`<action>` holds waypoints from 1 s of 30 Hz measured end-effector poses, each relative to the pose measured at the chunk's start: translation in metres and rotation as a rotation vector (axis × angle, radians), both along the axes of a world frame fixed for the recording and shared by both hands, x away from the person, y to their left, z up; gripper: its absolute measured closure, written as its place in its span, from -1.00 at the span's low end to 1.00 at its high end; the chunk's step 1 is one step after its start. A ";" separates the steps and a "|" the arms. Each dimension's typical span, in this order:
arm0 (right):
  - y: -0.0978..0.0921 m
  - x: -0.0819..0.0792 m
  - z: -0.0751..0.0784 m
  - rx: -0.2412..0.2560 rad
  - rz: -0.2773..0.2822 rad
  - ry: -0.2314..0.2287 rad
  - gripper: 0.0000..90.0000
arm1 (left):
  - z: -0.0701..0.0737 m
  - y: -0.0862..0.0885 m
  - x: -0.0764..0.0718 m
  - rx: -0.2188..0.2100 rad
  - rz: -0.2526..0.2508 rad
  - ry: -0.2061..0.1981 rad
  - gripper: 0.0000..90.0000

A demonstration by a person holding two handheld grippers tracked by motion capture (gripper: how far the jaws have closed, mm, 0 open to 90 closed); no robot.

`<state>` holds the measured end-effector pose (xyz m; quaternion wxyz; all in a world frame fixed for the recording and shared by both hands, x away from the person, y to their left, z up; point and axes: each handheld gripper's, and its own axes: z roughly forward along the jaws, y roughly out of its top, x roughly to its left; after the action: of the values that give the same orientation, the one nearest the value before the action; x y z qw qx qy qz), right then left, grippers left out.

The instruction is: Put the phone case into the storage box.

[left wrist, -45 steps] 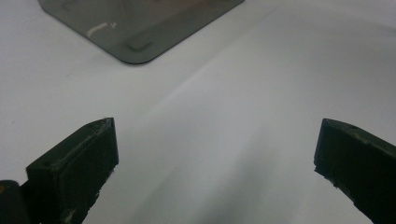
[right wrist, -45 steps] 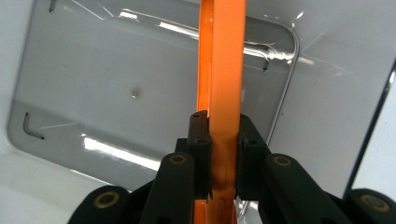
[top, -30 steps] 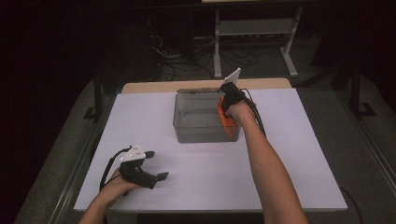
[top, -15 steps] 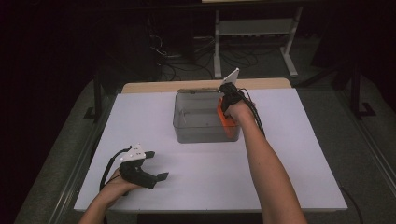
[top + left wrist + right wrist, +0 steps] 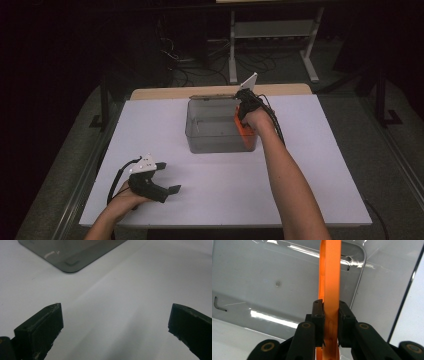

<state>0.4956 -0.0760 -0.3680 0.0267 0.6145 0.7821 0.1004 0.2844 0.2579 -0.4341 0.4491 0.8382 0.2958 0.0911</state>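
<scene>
Orange plastic, a thin flat piece seen edge-on, stands upright inside the clear grey bin, at the bin's right end. Right gripper has its jaws pinching this piece from both sides, its hand reaching over the bin's right rim. Bin sits toward the far middle of the white table. Left gripper rests well apart near the table's front left corner, jaws spread wide over bare tabletop.
</scene>
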 end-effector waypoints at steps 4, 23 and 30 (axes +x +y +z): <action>0.000 0.000 0.001 -0.001 0.000 -0.003 0.64 | 0.000 0.001 0.000 -0.001 0.002 0.000 -1.00; -0.005 -0.004 0.027 -0.021 0.027 -0.087 0.42 | 0.000 0.000 0.000 0.000 0.003 -0.001 -1.00; -0.004 -0.006 0.033 -0.024 0.040 -0.104 0.37 | 0.000 0.001 0.000 0.002 0.001 -0.002 -1.00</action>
<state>0.4898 -0.0804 -0.3354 0.0728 0.5924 0.7928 0.1236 0.2847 0.2585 -0.4345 0.4486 0.8383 0.2959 0.0923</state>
